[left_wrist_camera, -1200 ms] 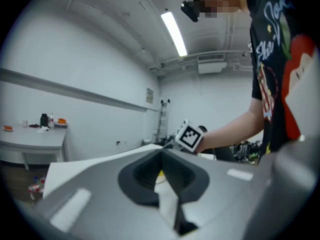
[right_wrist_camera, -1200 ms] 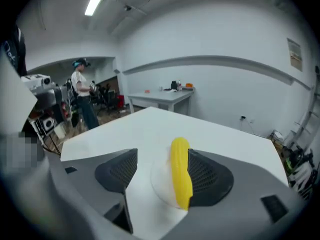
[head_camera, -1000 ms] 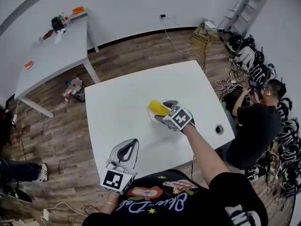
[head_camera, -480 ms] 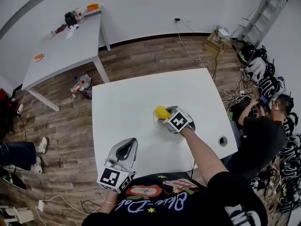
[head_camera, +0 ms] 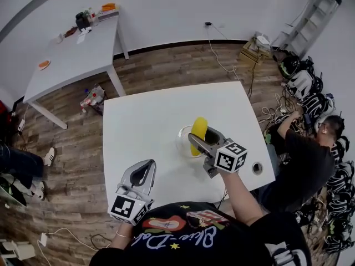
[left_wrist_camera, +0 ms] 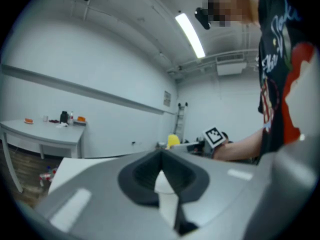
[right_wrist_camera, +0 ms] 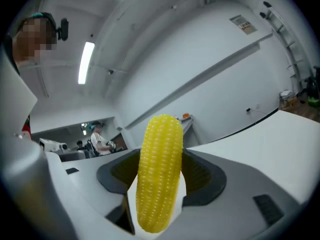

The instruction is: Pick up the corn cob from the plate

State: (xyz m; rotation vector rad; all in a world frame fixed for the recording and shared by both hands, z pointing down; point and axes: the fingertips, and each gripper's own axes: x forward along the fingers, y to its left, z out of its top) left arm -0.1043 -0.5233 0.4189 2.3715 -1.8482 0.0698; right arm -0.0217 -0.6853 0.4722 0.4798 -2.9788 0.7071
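Now the cob is coming off the plate

I am watching the right gripper (head_camera: pixel 201 137) carrying the corn cob (head_camera: pixel 198 129) at the middle of the head view. A second ago the cob was lying low across the plate (head_camera: pixel 179 136) under the gripper. Now it is standing on end, clear of the plate, with the pale rim showing just left of it. In the right gripper view the cob (right_wrist_camera: pixel 159 174) is rising upright through the centre of the frame. The dark pads are pressing on its lower half from both sides, and the jaws are closing a touch more on it. I am reading that as the pick essentially made: the grip is taking the weight, and what is left is to hold it steady.

The left gripper (head_camera: pixel 145 169) is hanging idle at the lower left, over the near edge of the white table (head_camera: pixel 144 115), well apart from the plate. In its own view the jaws are together with nothing between them.

Around the work I am seeing little. There is a round hole (head_camera: pixel 256 168) in the tabletop at the right and a second table (head_camera: pixel 72 60) with small items at the upper left. A ladder (head_camera: pixel 310 13) is leaning at the upper right, and a seated person (head_camera: pixel 308 154) is beside a heap of gear at the right edge. Nothing is standing in the cob's way.
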